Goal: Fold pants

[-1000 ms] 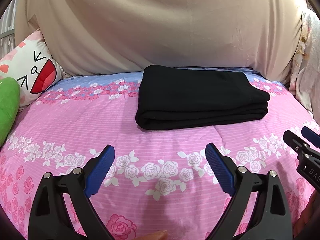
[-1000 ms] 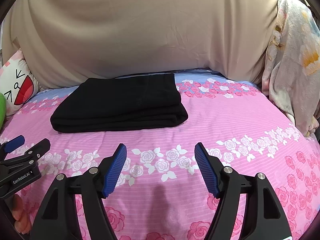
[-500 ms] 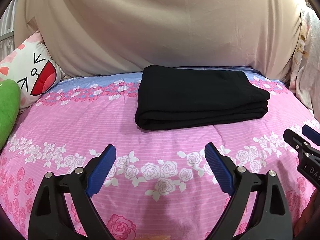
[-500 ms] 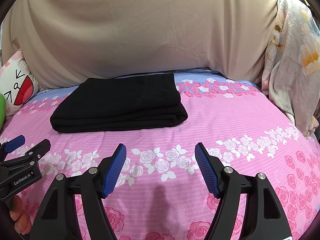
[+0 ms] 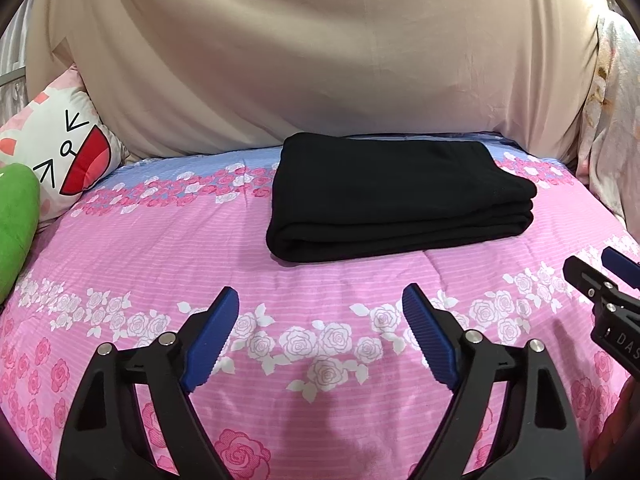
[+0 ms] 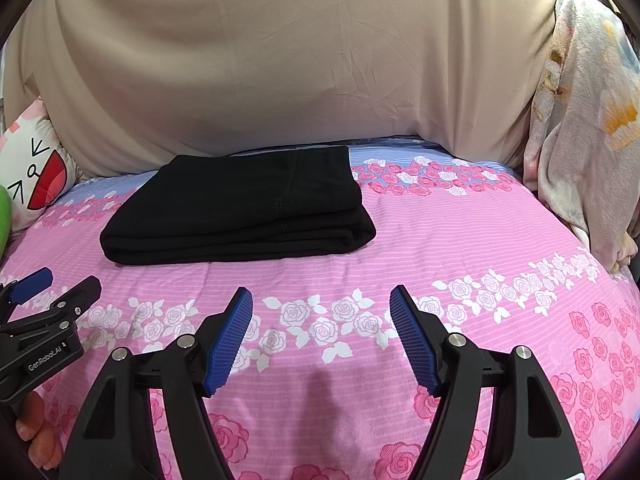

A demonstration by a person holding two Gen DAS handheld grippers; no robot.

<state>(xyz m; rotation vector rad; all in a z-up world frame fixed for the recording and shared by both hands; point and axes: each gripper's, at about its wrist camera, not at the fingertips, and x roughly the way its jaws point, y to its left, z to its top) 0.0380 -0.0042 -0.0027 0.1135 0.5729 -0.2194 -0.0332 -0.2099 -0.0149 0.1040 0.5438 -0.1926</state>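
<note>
Black pants (image 5: 396, 196) (image 6: 240, 208) lie folded into a flat rectangle on the pink flowered bedspread (image 5: 160, 248) (image 6: 460, 240), toward the back of the bed. My left gripper (image 5: 320, 300) hovers over the spread in front of the pants; its jaws are closing with nothing between them. My right gripper (image 6: 320, 294) hangs beside it, open and empty, also short of the pants. Each gripper shows at the edge of the other's view: the right gripper (image 5: 600, 268), the left gripper (image 6: 56, 280).
A large beige cushion (image 5: 320, 60) rises behind the pants. At the left lie a cartoon-face pillow (image 5: 60, 152) and a green plush (image 5: 16, 220). A floral blanket (image 6: 584, 140) hangs at the right. Fingers of a hand (image 6: 36, 428) show under the left gripper.
The left gripper's blue pads have drawn a little closer together. Both hands and the pants have stayed where they were.
</note>
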